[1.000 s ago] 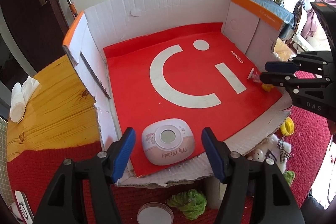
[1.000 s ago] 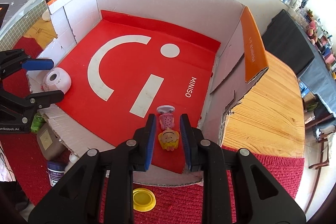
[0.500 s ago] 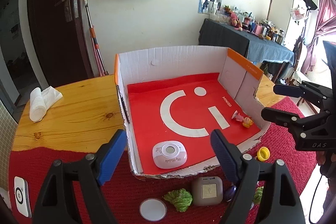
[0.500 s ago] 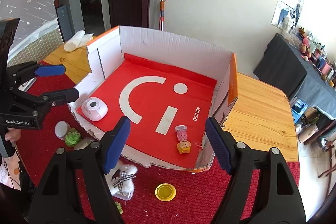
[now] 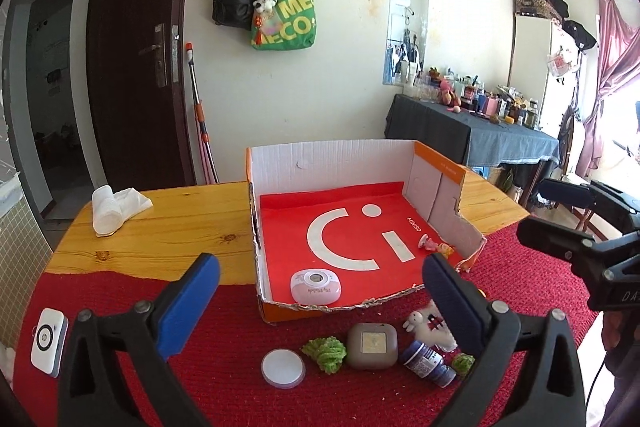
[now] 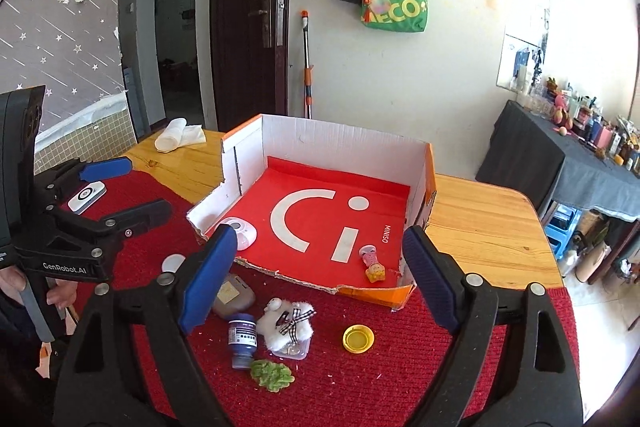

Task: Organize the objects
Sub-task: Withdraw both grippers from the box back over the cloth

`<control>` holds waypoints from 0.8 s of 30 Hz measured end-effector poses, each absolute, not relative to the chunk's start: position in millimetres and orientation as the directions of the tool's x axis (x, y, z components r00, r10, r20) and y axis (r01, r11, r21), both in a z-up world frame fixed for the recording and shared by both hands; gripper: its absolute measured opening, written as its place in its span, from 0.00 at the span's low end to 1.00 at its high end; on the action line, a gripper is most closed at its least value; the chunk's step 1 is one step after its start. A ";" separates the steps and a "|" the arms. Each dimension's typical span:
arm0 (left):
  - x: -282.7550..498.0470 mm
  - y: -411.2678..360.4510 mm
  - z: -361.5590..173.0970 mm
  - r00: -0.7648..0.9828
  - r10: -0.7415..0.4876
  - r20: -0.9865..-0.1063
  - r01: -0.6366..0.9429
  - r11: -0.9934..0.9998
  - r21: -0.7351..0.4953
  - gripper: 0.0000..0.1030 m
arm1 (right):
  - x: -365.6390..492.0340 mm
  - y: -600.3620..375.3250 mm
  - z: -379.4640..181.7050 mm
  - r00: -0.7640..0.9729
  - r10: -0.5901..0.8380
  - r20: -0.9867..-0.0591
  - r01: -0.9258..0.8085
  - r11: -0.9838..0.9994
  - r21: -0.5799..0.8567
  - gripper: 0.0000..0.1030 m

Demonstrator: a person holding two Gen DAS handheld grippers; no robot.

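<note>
Holding both claws released above the near edge of the counter [image 5: 168, 227], I have nothing between either pair of blue pads. The left claw [image 5: 320, 307] has just been opening and stands at its widest; the right claw [image 6: 320, 275] has also just been opening.

Ahead of both claws stands the open white cardboard box with a red printed floor [image 5: 332, 163]. Inside it, a pink-and-white rounded plastic gadget [image 5: 316, 286] lies just ahead of the left claw, and a small pink-and-yellow doll figurine [image 6: 372, 263] lies just ahead of the right claw.

Loose items lie on the red knitted mat [image 5: 224, 387] below the pads:
- Grey rounded square case [image 5: 372, 345], between the left claw's pads. I judge it rigid and moderately light; grip across its flat sides.
- Dark blue small bottle with a printed label [image 6: 242, 337], lying on its side beside the right claw's left pad. Likely smooth and prone to rolling; grip across the body, not the cap.
- White plush toy with a checked bow [image 6: 286, 321], below the right claw. Soft and light; close well in on the body.
- Green crinkled knitted piece [image 5: 325, 353], near the case. Soft; pinch its middle.
- White flat round lid [image 5: 282, 367] and yellow plastic cap [image 6: 359, 339]. Both sit low and look thin; take them edge-on.
</note>
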State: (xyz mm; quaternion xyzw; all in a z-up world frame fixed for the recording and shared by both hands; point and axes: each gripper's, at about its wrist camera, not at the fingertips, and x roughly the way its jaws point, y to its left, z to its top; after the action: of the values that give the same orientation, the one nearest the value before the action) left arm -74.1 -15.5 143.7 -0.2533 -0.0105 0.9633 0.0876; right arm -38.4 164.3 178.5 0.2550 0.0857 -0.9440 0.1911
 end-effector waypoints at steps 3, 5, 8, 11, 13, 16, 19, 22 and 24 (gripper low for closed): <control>-61.6 -17.9 141.8 -0.866 0.176 -0.467 -0.151 -0.984 -0.090 1.00 | -21.9 162.9 174.6 -0.821 -0.306 -0.482 0.387 -0.919 -0.077 0.84; -54.8 -19.3 138.9 -0.873 0.171 -0.457 -0.141 -0.985 -0.100 1.00 | -12.8 164.5 170.9 -0.834 -0.299 -0.463 0.372 -0.925 -0.072 0.86; -46.5 -18.2 132.9 -0.876 0.164 -0.453 -0.136 -0.986 -0.094 1.00 | -2.7 167.6 161.3 -0.857 -0.272 -0.438 0.332 -0.941 -0.065 0.89; -36.2 -14.1 126.1 -0.883 0.153 -0.443 -0.136 -0.988 -0.070 1.00 | 5.0 172.1 150.5 -0.866 -0.258 -0.428 0.305 -0.951 -0.044 0.89; -31.0 -11.7 121.2 -0.887 0.157 -0.435 -0.142 -0.988 -0.068 1.00 | 7.1 174.1 142.3 -0.866 -0.248 -0.434 0.291 -0.956 -0.034 0.89; -26.3 -10.0 113.5 -0.886 0.172 -0.430 -0.151 -0.985 -0.082 1.00 | 9.4 176.7 131.2 -0.861 -0.244 -0.446 0.282 -0.959 -0.020 0.89; -25.7 -7.9 104.6 -0.882 0.172 -0.439 -0.154 -0.985 -0.077 1.00 | 9.4 178.2 121.5 -0.853 -0.247 -0.460 0.279 -0.960 -0.001 0.89; -23.8 -2.9 93.5 -0.873 0.165 -0.459 -0.155 -0.986 -0.060 1.00 | 9.0 178.8 112.0 -0.846 -0.241 -0.476 0.274 -0.962 0.001 0.89; -21.0 -1.4 86.4 -0.871 0.163 -0.463 -0.155 -0.986 -0.056 1.00 | 7.8 178.9 105.5 -0.842 -0.231 -0.488 0.267 -0.964 -0.003 0.89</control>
State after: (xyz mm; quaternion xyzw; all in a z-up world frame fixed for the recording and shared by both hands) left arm -21.0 -1.4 86.4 -0.2402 -0.0083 0.9672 0.0820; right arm 7.8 178.9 105.5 0.2496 0.0354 -0.9590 0.1298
